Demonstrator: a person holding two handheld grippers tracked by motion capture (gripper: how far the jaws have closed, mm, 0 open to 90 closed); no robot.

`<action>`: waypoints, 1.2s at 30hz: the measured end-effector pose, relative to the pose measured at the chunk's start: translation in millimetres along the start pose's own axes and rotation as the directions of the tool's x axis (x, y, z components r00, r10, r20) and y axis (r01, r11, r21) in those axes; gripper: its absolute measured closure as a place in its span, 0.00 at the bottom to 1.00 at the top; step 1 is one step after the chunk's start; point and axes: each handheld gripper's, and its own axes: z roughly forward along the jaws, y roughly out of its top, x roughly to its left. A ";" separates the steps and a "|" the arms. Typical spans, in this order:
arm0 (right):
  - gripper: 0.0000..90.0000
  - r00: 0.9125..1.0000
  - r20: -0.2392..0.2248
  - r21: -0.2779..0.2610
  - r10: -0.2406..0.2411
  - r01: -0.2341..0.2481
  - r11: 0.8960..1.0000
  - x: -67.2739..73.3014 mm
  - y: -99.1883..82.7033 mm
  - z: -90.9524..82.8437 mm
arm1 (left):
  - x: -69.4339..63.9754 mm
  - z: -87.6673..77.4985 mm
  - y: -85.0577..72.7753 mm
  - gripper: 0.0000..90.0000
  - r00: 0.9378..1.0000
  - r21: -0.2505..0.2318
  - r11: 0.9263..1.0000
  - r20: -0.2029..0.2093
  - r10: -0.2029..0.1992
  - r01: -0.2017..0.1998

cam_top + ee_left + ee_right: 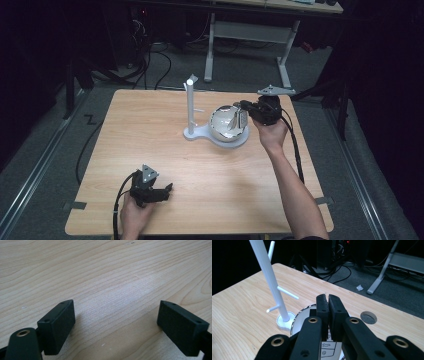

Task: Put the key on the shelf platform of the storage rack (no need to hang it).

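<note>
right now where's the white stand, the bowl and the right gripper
white stand [267, 267], right gripper view, middle of its upright pole
bowl [220, 131], high view, its shiny left wall
right gripper [328, 305], right gripper view, between the shut jaws' tips

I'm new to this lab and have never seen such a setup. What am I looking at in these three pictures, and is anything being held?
A person sits at a wooden table with a hand-held two-jaw gripper in each hand. The high view looks down from above; the other two pictures come from cameras riding on the grippers.

The left gripper rests near the table's front edge, its jaws wide apart over bare wood, holding nothing.

The right gripper reaches to a shiny metal bowl on the base of a white stand with small pegs. Its jaws are pressed together, seemingly pinching the bowl's rim, though the contact itself is hidden behind the jaws.
</note>
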 end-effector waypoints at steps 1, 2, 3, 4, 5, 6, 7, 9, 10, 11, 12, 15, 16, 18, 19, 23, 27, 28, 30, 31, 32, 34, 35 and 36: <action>0.98 1.000 -0.003 -0.001 0.001 -0.001 1.000 0.0 0.0 2.0 | -0.1 0.0 0.0 0.17 1.000 0.000 1.000 0.000 -0.001 0.001; 0.98 1.000 -0.005 0.002 0.002 -0.002 1.000 0.3 -0.1 4.0 | 0.1 0.0 0.0 0.17 1.000 0.000 1.000 0.000 0.001 -0.001; 0.98 1.000 -0.004 0.010 0.003 -0.003 1.000 1.0 -0.3 6.2 | -0.1 0.0 0.0 0.17 1.000 0.000 1.000 0.000 -0.001 0.001; 0.98 1.000 -0.006 0.012 -0.003 0.003 1.000 1.1 -0.6 8.9 | -0.3 0.0 -0.1 0.17 1.000 0.000 1.000 -0.001 -0.004 0.004; 0.98 1.000 -0.005 0.017 -0.003 0.003 1.000 1.3 -1.1 11.1 | 0.0 0.0 0.0 0.17 1.000 0.000 1.000 -0.001 0.000 0.000; 0.98 1.000 -0.004 0.020 0.000 0.000 1.000 1.4 -1.8 13.1 | -0.1 0.0 -0.1 0.17 1.000 0.000 1.000 -0.001 -0.002 0.002; 0.98 1.000 -0.006 0.025 0.006 -0.006 1.000 1.5 -2.8 14.8 | -0.2 -0.1 -0.1 0.17 1.000 0.000 1.000 -0.002 -0.003 0.003; 0.98 1.000 -0.005 0.032 0.011 -0.011 0.999 1.7 -4.6 18.4 | -0.2 -0.1 -0.1 0.17 1.000 0.000 1.000 -0.002 -0.003 0.003; 0.98 1.000 -0.003 0.037 0.011 -0.011 0.999 1.8 -5.4 20.2 | -0.2 -0.1 -0.1 0.17 1.000 0.000 1.000 -0.002 -0.004 0.004; 0.98 1.000 -0.004 0.040 0.013 -0.012 0.999 1.8 -6.1 22.1 | -0.2 -0.1 -0.1 0.17 1.000 0.000 1.000 -0.002 -0.004 0.004; 0.98 1.000 -0.002 0.046 0.015 -0.015 0.999 2.0 -6.6 23.9 | -0.1 -0.1 -0.1 0.17 1.000 0.000 1.000 -0.002 -0.003 0.003; 0.98 1.000 0.002 0.057 0.016 -0.016 0.998 2.3 -8.1 29.1 | -0.2 -0.2 -0.2 0.17 1.000 0.001 1.000 -0.002 -0.004 0.004; 0.98 1.000 0.001 0.059 0.017 -0.017 0.998 2.5 -8.7 30.7 | -0.1 -0.3 -0.1 0.17 1.000 0.003 1.000 0.000 -0.002 0.002; 0.98 1.000 0.003 0.067 0.015 -0.015 0.998 2.8 -9.9 33.8 | -0.3 -0.3 -0.2 0.17 1.000 0.002 1.000 -0.004 -0.006 0.006; 0.98 1.000 0.002 0.067 0.013 -0.013 0.998 2.7 -10.6 35.6 | -0.3 -0.3 -0.2 0.17 1.000 0.002 1.000 -0.003 -0.005 0.005; 0.98 1.000 -0.001 0.090 0.015 -0.015 0.996 3.5 -14.1 42.8 | -0.4 -0.4 -0.2 0.17 1.000 0.002 1.000 -0.003 -0.007 0.007; 0.98 1.000 0.005 0.101 0.025 -0.025 0.995 2.5 -18.8 48.0 | -0.3 -0.5 -0.3 0.17 1.000 0.006 1.000 0.001 -0.005 0.005; 0.98 1.000 0.006 0.103 0.026 -0.027 0.994 1.8 -19.9 49.0 | -0.9 -0.6 -0.6 0.17 1.000 0.006 1.000 -0.003 -0.015 0.015; 0.98 0.999 0.009 0.107 0.036 -0.037 0.994 0.8 -22.3 50.5 | -1.1 -0.8 -0.7 0.17 1.000 0.007 1.000 -0.003 -0.017 0.017; 0.98 0.999 0.009 0.107 0.038 -0.039 0.994 0.4 -23.1 51.1 | -1.1 -0.8 -0.7 0.17 1.000 0.007 1.000 -0.003 -0.017 0.017; 0.98 0.999 0.011 0.109 0.041 -0.042 0.993 0.3 -23.5 51.6 | -1.1 -0.8 -0.7 0.17 1.000 0.007 1.000 -0.003 -0.017 0.017; 0.98 0.999 0.013 0.110 0.040 -0.041 0.993 -0.7 -23.8 52.4 | -1.1 -0.8 -0.7 0.17 1.000 0.007 1.000 -0.003 -0.017 0.017; 0.97 0.999 0.016 0.113 0.044 -0.045 0.993 -1.3 -24.0 52.6 | -1.0 -0.8 -0.8 0.17 1.000 0.007 1.000 -0.002 -0.016 0.016; 0.97 0.999 0.019 0.113 0.048 -0.049 0.992 -1.8 -24.3 52.9 | -1.1 -0.8 -0.8 0.17 1.000 0.008 1.000 -0.002 -0.016 0.016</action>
